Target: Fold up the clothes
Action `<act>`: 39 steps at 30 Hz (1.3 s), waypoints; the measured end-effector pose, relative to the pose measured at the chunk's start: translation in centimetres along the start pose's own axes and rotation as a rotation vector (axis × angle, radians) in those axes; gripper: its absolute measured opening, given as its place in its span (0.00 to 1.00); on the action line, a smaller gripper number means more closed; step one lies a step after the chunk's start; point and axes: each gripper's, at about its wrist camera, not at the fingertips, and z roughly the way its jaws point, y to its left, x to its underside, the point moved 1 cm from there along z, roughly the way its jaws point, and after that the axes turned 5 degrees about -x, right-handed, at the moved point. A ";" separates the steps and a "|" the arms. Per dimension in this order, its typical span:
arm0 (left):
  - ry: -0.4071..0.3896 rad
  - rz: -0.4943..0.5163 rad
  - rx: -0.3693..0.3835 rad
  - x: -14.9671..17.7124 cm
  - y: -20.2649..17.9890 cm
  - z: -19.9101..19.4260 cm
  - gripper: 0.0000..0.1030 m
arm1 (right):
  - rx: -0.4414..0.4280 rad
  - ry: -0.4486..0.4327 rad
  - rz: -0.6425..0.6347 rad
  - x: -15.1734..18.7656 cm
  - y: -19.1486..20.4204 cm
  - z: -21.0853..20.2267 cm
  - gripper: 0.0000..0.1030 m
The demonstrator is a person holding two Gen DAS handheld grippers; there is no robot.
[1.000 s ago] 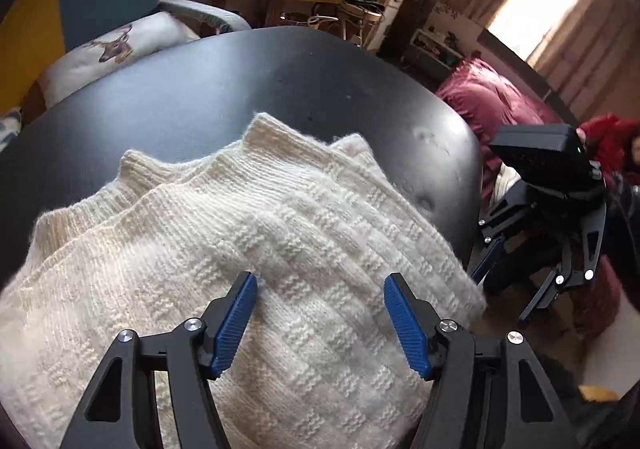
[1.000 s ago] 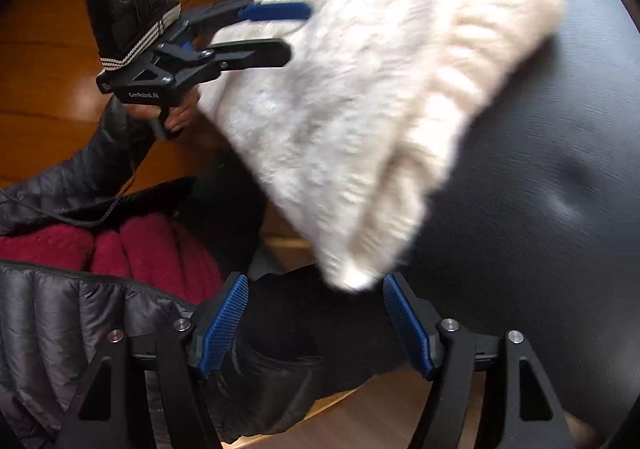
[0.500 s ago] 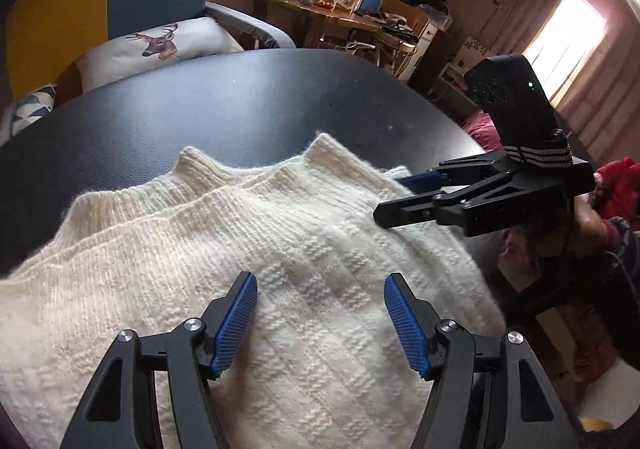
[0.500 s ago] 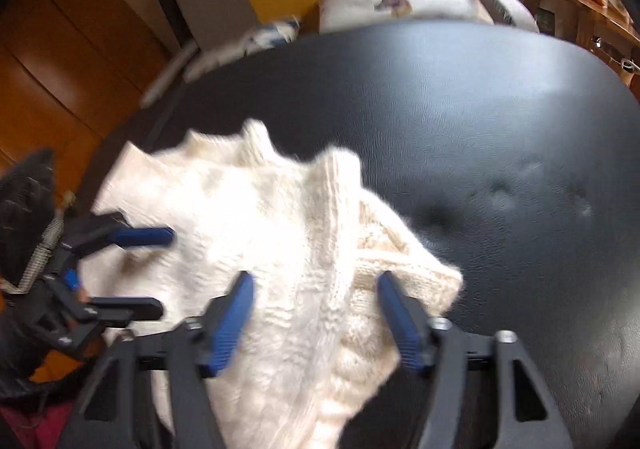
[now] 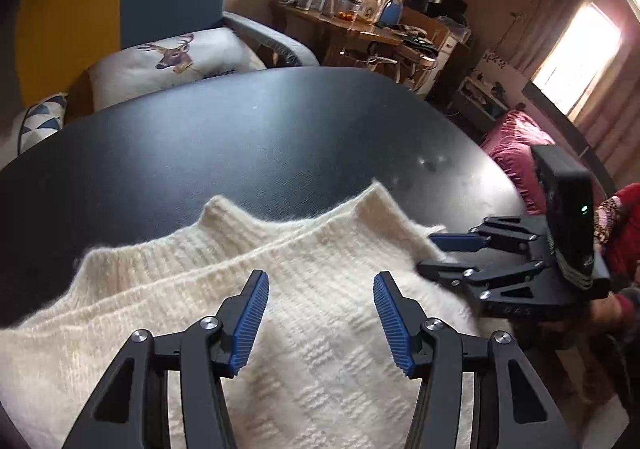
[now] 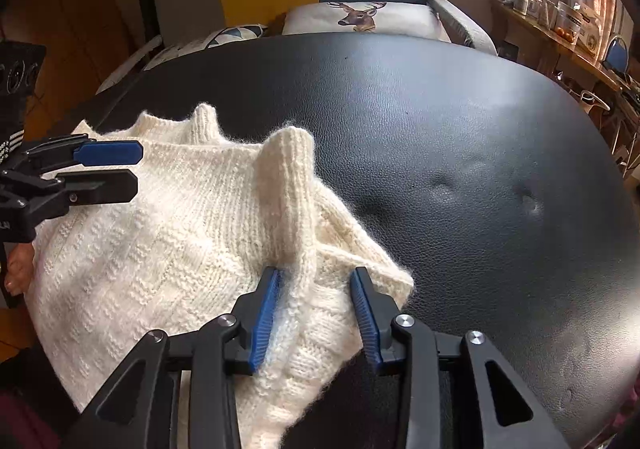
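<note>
Cream wool filled both views: the knitted sweater [image 6: 168, 249] lay in layers near our edge of the black padded table [image 6: 460, 129], its ribbed edges pointing away from us. Our right gripper [image 6: 314, 309] was the nearer to the raised cuff-like fold [image 6: 290, 189], which stood up directly ahead of it, running away from the jaws; they were partly closed around the knit at its base, the pads brushing wool without, as far as we could judge, clamping it. Our left gripper [image 5: 320, 313] hovered over the sweater's middle with its jaws spread wide, gripping nothing.
</note>
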 end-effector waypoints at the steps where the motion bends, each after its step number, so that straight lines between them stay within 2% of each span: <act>1: 0.010 0.024 -0.018 -0.5 -0.5 0.6 0.55 | -0.005 -0.008 0.007 0.2 0.0 0.0 0.37; 3: 0.070 0.053 -0.084 -1.3 -1.0 3.1 0.55 | -0.013 -0.025 0.021 0.2 0.4 0.2 0.38; 5: 0.140 0.031 -0.129 -1.5 -0.7 6.0 0.55 | -0.012 -0.037 0.027 -0.4 1.2 0.8 0.38; 8: 0.105 -0.012 -0.143 -1.9 -0.5 6.1 0.55 | -0.002 -0.039 0.026 -0.8 1.7 1.1 0.38; 11: 0.050 -0.092 -0.120 -2.1 0.5 4.1 0.54 | 0.005 -0.033 0.022 -0.9 1.7 1.2 0.38; 15: -0.035 -0.223 -0.122 -0.4 3.9 -1.5 0.55 | 0.022 -0.028 0.023 -1.4 1.7 1.3 0.38; 18: -0.093 -0.319 -0.152 2.9 7.4 -6.4 0.58 | 0.042 -0.038 0.031 -1.6 2.0 1.1 0.40; 20: -0.119 -0.358 -0.196 5.6 9.5 -9.5 0.58 | 0.072 -0.047 0.038 -2.2 2.4 0.7 0.40; 23: -0.131 -0.385 -0.261 9.8 11.9 -12.7 0.59 | 0.077 -0.127 0.017 -3.3 4.7 -1.3 0.42; 25: -0.128 -0.391 -0.301 12.2 12.9 -14.0 0.59 | 0.057 -0.170 -0.001 -4.1 6.8 -2.1 0.51; 27: -0.136 -0.410 -0.296 13.2 13.4 -14.6 0.60 | -0.006 -0.170 -0.019 -4.8 9.6 -1.7 0.63; 28: -0.140 -0.419 -0.293 13.7 13.7 -14.9 0.59 | -0.034 -0.159 -0.033 -5.0 11.1 -1.1 0.66; 30: -0.148 -0.437 -0.287 14.8 14.1 -15.5 0.59 | -0.076 -0.128 -0.069 -5.2 14.3 0.8 0.66; 32: -0.156 -0.455 -0.282 15.8 14.6 -16.1 0.59 | -0.035 -0.088 -0.104 -5.2 16.4 3.0 0.66; 34: -0.164 -0.474 -0.276 16.8 15.1 -16.7 0.59 | 0.028 -0.035 -0.100 -4.8 16.6 5.2 0.66; 37: -0.177 -0.503 -0.257 18.5 16.0 -17.9 0.59 | 0.009 -0.054 -0.072 -4.1 15.7 6.0 0.70; 39: -0.188 -0.532 -0.199 19.9 17.5 -20.0 0.60 | -0.007 -0.069 -0.069 -3.9 15.4 6.0 0.70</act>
